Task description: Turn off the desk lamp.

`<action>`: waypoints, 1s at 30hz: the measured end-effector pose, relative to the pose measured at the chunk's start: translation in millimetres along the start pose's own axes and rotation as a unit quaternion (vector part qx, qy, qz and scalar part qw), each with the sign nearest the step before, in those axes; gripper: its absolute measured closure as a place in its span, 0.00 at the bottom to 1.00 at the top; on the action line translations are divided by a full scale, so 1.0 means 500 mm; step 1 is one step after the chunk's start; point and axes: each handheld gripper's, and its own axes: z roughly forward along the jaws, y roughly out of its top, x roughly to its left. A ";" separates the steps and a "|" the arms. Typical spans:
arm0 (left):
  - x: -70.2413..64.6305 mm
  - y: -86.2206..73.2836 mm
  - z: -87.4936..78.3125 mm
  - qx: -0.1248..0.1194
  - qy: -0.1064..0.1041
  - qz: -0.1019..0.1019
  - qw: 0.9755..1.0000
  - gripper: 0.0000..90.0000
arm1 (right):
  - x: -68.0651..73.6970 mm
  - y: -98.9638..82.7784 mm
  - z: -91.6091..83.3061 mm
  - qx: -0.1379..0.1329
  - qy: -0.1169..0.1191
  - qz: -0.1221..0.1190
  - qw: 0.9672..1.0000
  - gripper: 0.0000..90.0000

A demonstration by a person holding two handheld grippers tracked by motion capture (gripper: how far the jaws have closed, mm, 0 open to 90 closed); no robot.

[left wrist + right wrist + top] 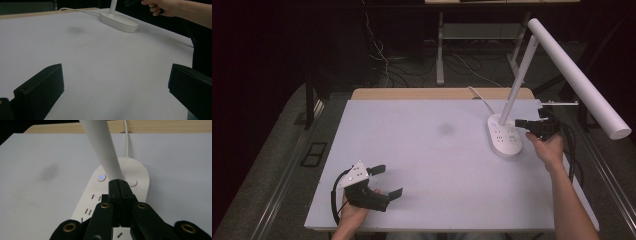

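Observation:
A white desk lamp stands at the table's right, its oval base [504, 139] carrying socket slots and its long tube head [579, 77] reaching out to the right. My right gripper [518, 123] is shut with nothing between the jaws and hovers just over the base. In the right gripper view its closed tips [119, 184] sit between a blue-lit button [101, 177] and a plain white button [132, 182], in front of the lamp stem [102, 145]. My left gripper [388, 181] rests open near the table's front left, with its jaws [115, 87] wide apart and empty.
The white table top [422, 165] has a faint dark smudge [445, 129] near its middle. The lamp's white cable [127, 137] runs off the far edge. Cables and a stand's legs lie on the floor behind the table.

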 end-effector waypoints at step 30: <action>-0.003 0.000 0.000 0.001 -0.001 0.002 1.000 0.00 | 0.124 -0.104 -0.124 -0.030 0.068 -0.025 0.997 0.21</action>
